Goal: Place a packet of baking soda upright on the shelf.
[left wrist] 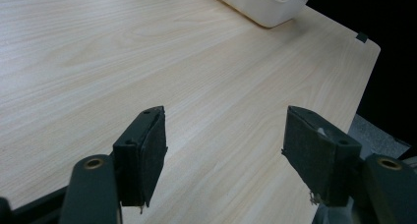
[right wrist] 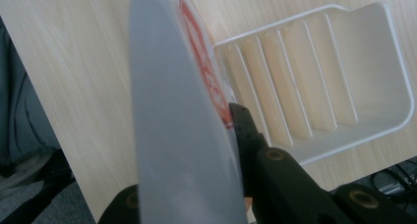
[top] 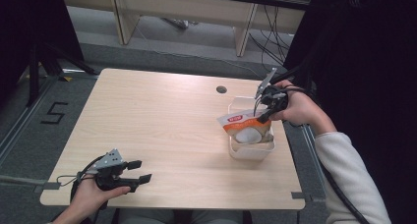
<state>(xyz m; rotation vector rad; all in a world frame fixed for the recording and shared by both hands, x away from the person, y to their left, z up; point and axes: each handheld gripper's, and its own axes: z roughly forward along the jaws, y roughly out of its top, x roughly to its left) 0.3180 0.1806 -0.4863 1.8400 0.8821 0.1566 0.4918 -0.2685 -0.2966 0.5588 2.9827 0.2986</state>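
Note:
An orange and white pouch (top: 244, 129) stands tilted in a white ribbed basket (top: 251, 155) at the table's right side. My right gripper (top: 264, 117) comes down from above and is shut on the pouch's upper right edge. In the right gripper view, the pouch's silvery back (right wrist: 182, 111) runs up between the jaws of the right gripper (right wrist: 216, 130), and the basket (right wrist: 388, 116) lies beyond it. My left gripper (top: 141, 170) rests near the table's front left edge, open, with nothing between its fingers. The left gripper (left wrist: 228, 145) faces bare wood, with the basket's corner (left wrist: 265, 10) far off.
A round cable hole (top: 221, 89) sits in the tabletop behind the basket. The table's right edge runs close beside the basket. On the floor to the left are a tripod leg (top: 33, 71) and a painted "5" (top: 54, 113). Cables lie on the floor behind the table.

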